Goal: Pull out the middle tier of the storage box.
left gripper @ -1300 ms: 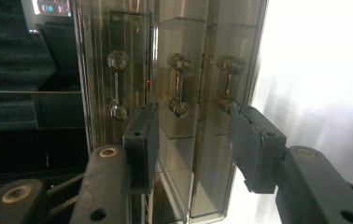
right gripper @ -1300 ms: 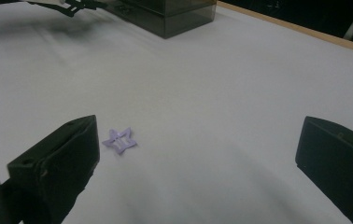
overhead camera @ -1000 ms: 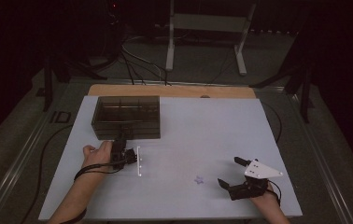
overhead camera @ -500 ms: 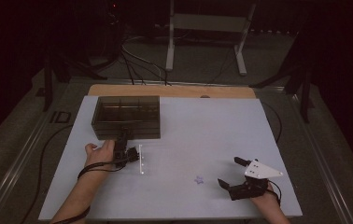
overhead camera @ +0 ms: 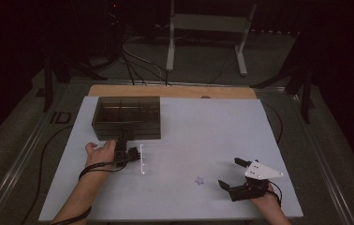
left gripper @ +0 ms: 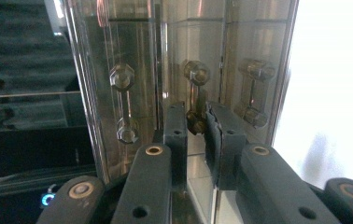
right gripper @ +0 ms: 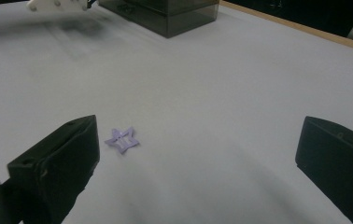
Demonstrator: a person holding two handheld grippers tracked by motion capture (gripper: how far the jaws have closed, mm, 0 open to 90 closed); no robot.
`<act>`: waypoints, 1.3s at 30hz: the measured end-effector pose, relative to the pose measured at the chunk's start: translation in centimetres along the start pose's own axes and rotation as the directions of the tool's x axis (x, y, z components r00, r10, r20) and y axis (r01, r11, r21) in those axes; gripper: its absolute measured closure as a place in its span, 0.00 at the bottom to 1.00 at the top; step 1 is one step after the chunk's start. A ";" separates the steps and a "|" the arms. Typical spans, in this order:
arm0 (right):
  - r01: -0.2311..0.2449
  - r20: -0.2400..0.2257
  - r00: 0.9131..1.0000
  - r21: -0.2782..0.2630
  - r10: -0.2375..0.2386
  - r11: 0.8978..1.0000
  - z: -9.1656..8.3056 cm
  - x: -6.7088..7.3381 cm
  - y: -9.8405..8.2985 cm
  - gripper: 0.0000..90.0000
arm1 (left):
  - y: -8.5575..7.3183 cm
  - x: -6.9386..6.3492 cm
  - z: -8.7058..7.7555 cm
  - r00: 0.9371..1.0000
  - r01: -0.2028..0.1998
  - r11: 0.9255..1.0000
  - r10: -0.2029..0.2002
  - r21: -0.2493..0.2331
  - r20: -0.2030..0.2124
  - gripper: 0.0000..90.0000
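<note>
Landmark: smoky box (overhead camera: 126, 117), standing at the far left of the table (overhead camera: 203, 126); all positions below refer to it.
Change: your left gripper (overhead camera: 124, 138) has moved off the open table and now sits against the box's near front face. Your right gripper (overhead camera: 229, 172) has not moved.
Left jaws: in the left gripper view, the left gripper (left gripper: 195, 109) has its two jaws drawn in on the lower end of the middle handle (left gripper: 194, 93), one on each side. They appear to be clamped on it with no free gap.
Neighbouring handles: the left handle (left gripper: 123, 105) and the right handle (left gripper: 255, 95) sit on the same face, either side of the jaws, and both are untouched.
Right jaws: spread wide and holding nothing, well apart from the box, towards the near right of the table.
Star: a small purple star (overhead camera: 199, 180) lies flat on the table, well apart from the box on its near right. It is just beside the right gripper (right gripper: 198, 140). In the right gripper view, the star (right gripper: 122, 140) lies close to one jaw and is not between the two.
Meaning: judge the approach complete and the handle taken. The middle compartment looks shut.
Next move: pull straight back from the box face, square to it. A skewed pull may drag the whole box or slip the jaws off the knob.
</note>
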State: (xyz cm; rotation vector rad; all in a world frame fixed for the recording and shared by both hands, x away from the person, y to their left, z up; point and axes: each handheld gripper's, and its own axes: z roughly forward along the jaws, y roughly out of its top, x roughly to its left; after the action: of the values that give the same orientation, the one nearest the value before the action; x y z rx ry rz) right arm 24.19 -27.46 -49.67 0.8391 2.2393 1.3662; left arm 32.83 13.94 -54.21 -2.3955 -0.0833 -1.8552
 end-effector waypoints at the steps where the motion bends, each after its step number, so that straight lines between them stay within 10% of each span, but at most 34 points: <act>1: 0.000 0.000 1.000 0.000 0.000 1.000 0.0 0.0 0.0 0.00 | 0.0 0.0 0.0 1.000 0.000 1.000 0.000 0.000 0.000 0.88; 39: 0.001 -0.001 1.000 0.000 -0.001 1.000 0.0 0.0 0.0 0.00 | -0.3 0.0 -2.4 0.999 0.002 1.000 -0.002 -0.008 0.040 0.90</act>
State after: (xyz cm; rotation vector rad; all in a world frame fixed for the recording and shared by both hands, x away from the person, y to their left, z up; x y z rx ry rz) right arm 24.24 -27.47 -49.68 0.8374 2.2403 1.3658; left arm 30.45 13.97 -53.58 -2.4394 -0.0824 -1.8117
